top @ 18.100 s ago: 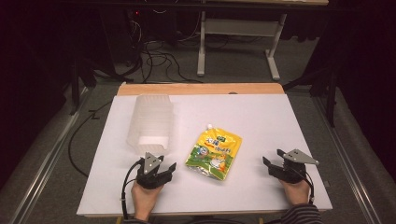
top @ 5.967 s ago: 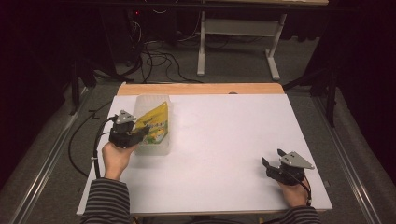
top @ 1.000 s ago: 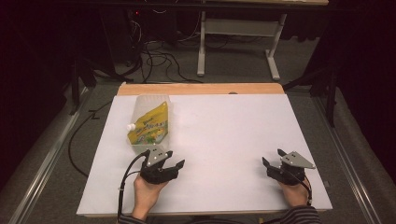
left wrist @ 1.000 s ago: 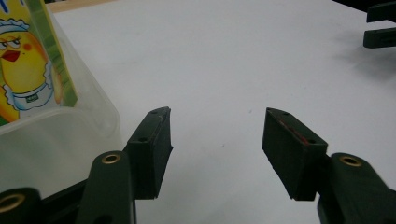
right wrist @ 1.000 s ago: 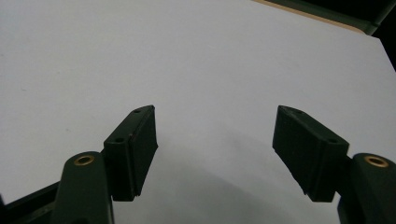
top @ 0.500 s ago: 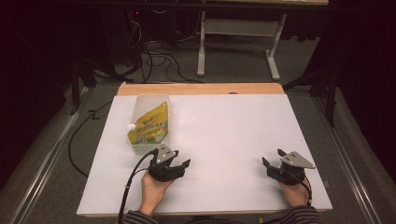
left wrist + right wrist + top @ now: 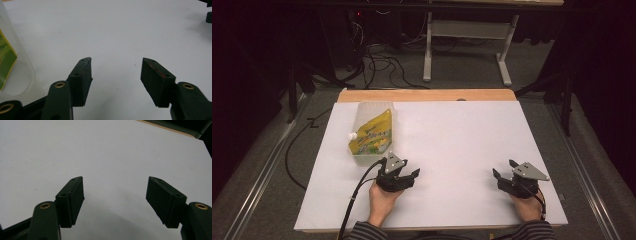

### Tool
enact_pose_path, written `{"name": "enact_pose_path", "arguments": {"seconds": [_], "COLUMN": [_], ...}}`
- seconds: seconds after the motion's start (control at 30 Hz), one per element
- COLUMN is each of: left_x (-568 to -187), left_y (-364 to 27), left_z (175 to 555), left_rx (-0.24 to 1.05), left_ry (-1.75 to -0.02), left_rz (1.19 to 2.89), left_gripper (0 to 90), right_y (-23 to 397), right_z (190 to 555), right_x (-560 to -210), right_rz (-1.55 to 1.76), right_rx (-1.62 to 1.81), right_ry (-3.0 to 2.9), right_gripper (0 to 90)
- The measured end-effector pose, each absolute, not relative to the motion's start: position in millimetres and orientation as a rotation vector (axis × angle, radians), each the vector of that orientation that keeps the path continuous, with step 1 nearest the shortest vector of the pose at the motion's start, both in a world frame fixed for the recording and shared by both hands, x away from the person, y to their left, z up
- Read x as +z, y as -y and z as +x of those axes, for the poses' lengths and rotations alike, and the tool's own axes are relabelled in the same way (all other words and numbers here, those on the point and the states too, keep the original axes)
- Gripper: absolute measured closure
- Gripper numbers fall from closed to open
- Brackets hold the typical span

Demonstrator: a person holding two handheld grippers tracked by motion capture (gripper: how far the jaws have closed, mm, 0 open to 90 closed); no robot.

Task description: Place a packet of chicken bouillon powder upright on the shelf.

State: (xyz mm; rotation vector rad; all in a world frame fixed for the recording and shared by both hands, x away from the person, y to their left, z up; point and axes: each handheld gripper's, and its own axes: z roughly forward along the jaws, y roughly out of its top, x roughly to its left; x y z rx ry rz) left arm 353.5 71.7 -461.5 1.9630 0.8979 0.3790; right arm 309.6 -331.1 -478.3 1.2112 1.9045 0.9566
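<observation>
My left gripper (image 7: 404, 176) rested low on the white table (image 7: 462, 140) with its jaws spread wide and nothing between them; in the left gripper view (image 7: 116, 72) only bare tabletop lay in the gap. The yellow pouch (image 7: 371, 133) lay inside the clear plastic container (image 7: 362, 158), at about eleven o'clock from that gripper and just beside it (the container's rounded wall (image 7: 23, 72) showed at nine o'clock in the left gripper view, with a green and yellow corner of the pouch (image 7: 6, 60) behind it). My right gripper (image 7: 507, 180) sat well apart at three o'clock, near the table's near right corner, jaws likewise parted and empty (image 7: 115, 195).
</observation>
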Motion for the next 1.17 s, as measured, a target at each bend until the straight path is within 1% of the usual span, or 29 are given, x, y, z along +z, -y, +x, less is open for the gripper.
{"name": "enact_pose_path", "arguments": {"seconds": [0.8, 0.93, 1.17], "left_x": [-477.5, -481.9, -481.7], "left_y": [-61.4, -58.2, -57.2], "left_z": [362.7, 362.6, 359.6], "left_rx": [0.435, 0.465, 0.501], "left_ry": [-0.909, -0.910, -0.897], "left_rz": [1.953, 1.981, 1.979], "left_gripper": [42.5, 42.6, 41.8], "right_y": [331.0, 331.0, 331.0], "right_z": [309.3, 309.3, 309.1], "right_x": [-478.3, -478.3, -478.3], "right_rz": [1.209, 1.209, 1.204], "right_rx": [0.959, 0.959, 0.960], "right_ry": [-1.905, -1.905, -1.906], "right_gripper": [31.2, 31.2, 31.2]}}
